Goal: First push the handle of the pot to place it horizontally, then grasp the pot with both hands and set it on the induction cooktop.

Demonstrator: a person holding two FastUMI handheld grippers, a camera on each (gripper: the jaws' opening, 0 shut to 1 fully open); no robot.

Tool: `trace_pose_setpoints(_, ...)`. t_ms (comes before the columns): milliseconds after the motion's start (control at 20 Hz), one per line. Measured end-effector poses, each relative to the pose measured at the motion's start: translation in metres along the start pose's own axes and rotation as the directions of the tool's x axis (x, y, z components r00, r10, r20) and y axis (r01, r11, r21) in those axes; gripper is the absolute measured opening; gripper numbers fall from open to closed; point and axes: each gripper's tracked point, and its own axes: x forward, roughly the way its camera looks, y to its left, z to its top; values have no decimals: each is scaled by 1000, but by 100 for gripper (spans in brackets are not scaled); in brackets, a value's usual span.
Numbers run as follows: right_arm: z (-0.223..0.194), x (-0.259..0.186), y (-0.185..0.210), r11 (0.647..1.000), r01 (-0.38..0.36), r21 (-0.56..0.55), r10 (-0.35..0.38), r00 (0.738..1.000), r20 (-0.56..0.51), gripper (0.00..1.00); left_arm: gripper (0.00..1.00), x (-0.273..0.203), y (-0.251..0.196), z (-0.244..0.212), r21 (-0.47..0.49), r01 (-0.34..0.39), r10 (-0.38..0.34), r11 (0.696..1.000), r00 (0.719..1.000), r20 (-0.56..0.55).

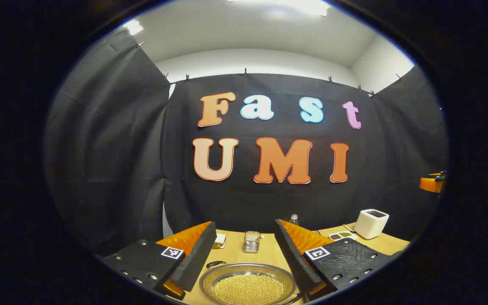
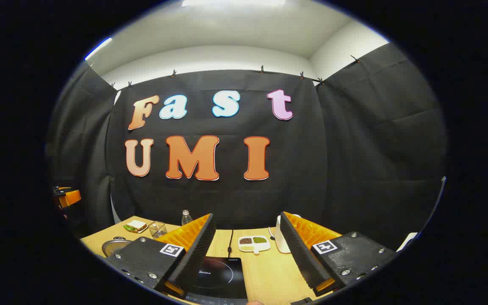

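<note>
The left gripper [image 1: 242, 254] is hovering just above the pot [image 1: 248, 284], its fingers [image 1: 195, 258] spread wide and grasping nothing. The pot is sitting on the wooden worktop [image 1: 265, 253], filled with small yellow beans [image 1: 248, 289]. One dark pot handle [image 1: 215, 264] is showing at the far left of its rim and another at the near right; how far they are tilted I cannot tell.

Behind the pot, toward the cloth wall, a small wire basket [image 1: 251, 242] is standing, with a sandwich on a plate [image 1: 220, 241] to its left and a clear bottle [image 1: 294, 219] further back. Well to the right of the pot a white box-shaped appliance [image 1: 371, 223] is sitting, with a small divided dish [image 1: 340, 235] beside it.

The right gripper [image 2: 248, 252] is hanging over the black induction cooktop [image 2: 220, 277], its fingers [image 2: 299, 252] also released and wide apart. The cooktop is lying flat on the worktop, its cord [image 2: 230, 241] running back toward the wall. Left of the cooktop the pot's rim [image 2: 115, 245] is peeking out beside the left finger. Right of the cooktop the divided dish [image 2: 253, 243] is holding dark, green and pale grains.
</note>
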Motion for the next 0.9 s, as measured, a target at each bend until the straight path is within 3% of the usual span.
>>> trace_pose_setpoints(350,-4,5,2,1000,-10,-1,10,1000,-20,95,89,3,9,7,8,-14,14,1000,1000,16)
trace_pose_setpoints(650,0,4,4,1000,-17,-7,16,1000,-14,95,88,2,2,7,16,11,-11,1000,1000,11)
trace_pose_setpoints(700,1,4,2,1000,-13,-5,13,1000,-12,100,88,2,1,6,12,17,-17,1000,1000,9)
trace_pose_setpoints(750,1,5,1,1000,-11,-2,11,1000,-10,95,88,2,1,6,10,20,-20,1000,1000,7)
trace_pose_setpoints(900,3,4,-3,1000,2,11,-2,1000,-8,95,88,4,4,3,2,15,-15,1000,1000,2)
